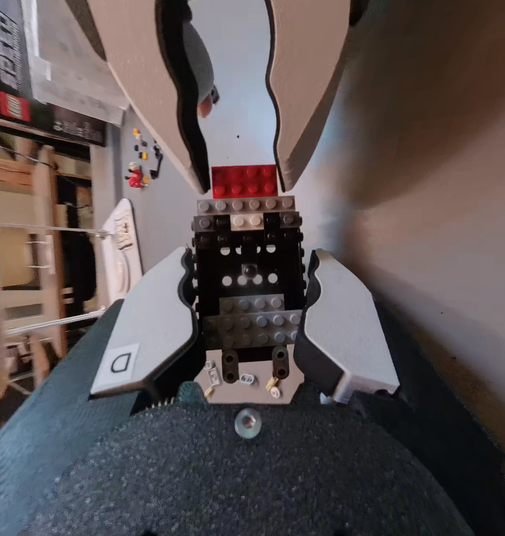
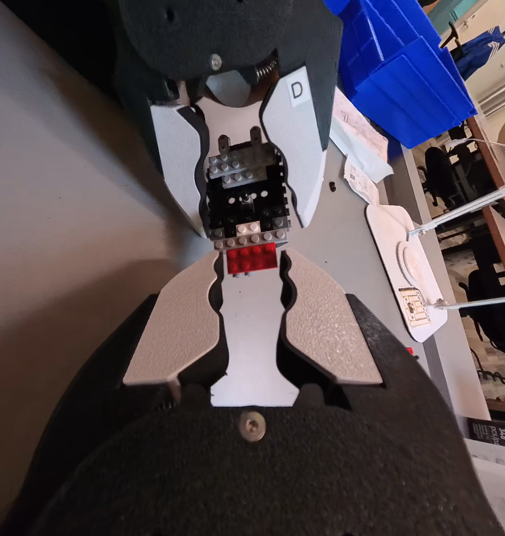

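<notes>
One brick model [image 1: 247, 275] (one red plate [image 1: 244, 182]), two hand-held grippers, three blue bins [image 2: 402, 75].

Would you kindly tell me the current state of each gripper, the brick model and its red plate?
Left gripper: open, fingers on either side of the brick model.
Right gripper: open, tips flanking the red plate with gaps on both sides.
Brick model: partly built, studs up, not clamped.
Red plate: at the model's end, studs up, not gripped.

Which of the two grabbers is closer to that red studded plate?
The right one. The right gripper has its fingertips on either side of the red plate. The left gripper straddles the black brick model behind the plate.
</notes>
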Demonstrator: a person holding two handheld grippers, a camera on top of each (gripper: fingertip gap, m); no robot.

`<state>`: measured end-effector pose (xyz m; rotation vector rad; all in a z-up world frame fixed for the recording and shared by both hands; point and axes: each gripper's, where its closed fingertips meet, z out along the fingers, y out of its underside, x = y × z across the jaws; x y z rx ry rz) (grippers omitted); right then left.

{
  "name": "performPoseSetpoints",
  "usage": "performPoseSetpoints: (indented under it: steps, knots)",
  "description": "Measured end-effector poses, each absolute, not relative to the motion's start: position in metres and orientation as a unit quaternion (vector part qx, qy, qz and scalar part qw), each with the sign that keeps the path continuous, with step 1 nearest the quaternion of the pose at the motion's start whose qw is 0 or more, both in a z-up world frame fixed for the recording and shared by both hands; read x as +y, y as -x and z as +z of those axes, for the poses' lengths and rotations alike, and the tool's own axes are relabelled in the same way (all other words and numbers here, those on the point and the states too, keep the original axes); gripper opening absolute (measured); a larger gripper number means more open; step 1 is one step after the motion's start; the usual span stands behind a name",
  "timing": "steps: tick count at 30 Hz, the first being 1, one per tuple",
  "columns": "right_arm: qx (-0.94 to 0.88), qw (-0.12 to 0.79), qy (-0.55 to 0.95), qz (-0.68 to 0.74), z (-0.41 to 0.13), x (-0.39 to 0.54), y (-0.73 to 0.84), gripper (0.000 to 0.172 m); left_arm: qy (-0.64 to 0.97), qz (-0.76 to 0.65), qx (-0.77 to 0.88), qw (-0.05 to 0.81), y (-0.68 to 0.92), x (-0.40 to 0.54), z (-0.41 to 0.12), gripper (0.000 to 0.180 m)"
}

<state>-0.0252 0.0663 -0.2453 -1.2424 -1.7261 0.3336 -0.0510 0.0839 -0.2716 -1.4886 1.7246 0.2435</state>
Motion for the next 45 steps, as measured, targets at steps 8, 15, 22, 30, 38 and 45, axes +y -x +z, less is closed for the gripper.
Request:
performPoseSetpoints:
  steps: [8, 15, 22, 30, 38, 45]
  knots:
    - [-0.716, 0.469, 0.502, 0.126, -0.248, 0.066, 0.025, 0.033, 0.569, 0.127, 0.689, 0.431, 0.053, 0.085, -0.269, 0.076]
    - [-0.704, 0.47, 0.517, 0.125, -0.245, 0.065, 0.029, 0.032, 0.647, 0.034, 0.666, 0.37, 0.058, 0.08, -0.279, 0.073]
    - [-0.718, 0.519, 0.463, 0.035, -0.239, 0.069, 0.031, 0.032, 0.743, -0.178, 0.583, 0.277, 0.054, 0.065, -0.282, 0.072]
    - [-0.644, 0.492, 0.545, 0.215, -0.222, 0.079, 0.01, 0.033, 0.733, -0.192, 0.583, 0.293, 0.058, 0.073, -0.287, 0.074]
    - [-0.653, 0.503, 0.531, 0.197, -0.222, 0.072, 0.023, 0.033, 0.7, -0.445, 0.465, 0.309, 0.033, 0.056, -0.226, 0.043]
    - [-0.698, 0.515, 0.484, 0.115, -0.228, 0.058, 0.039, 0.033, 0.707, -0.537, 0.384, 0.255, 0.027, 0.054, -0.22, 0.004]
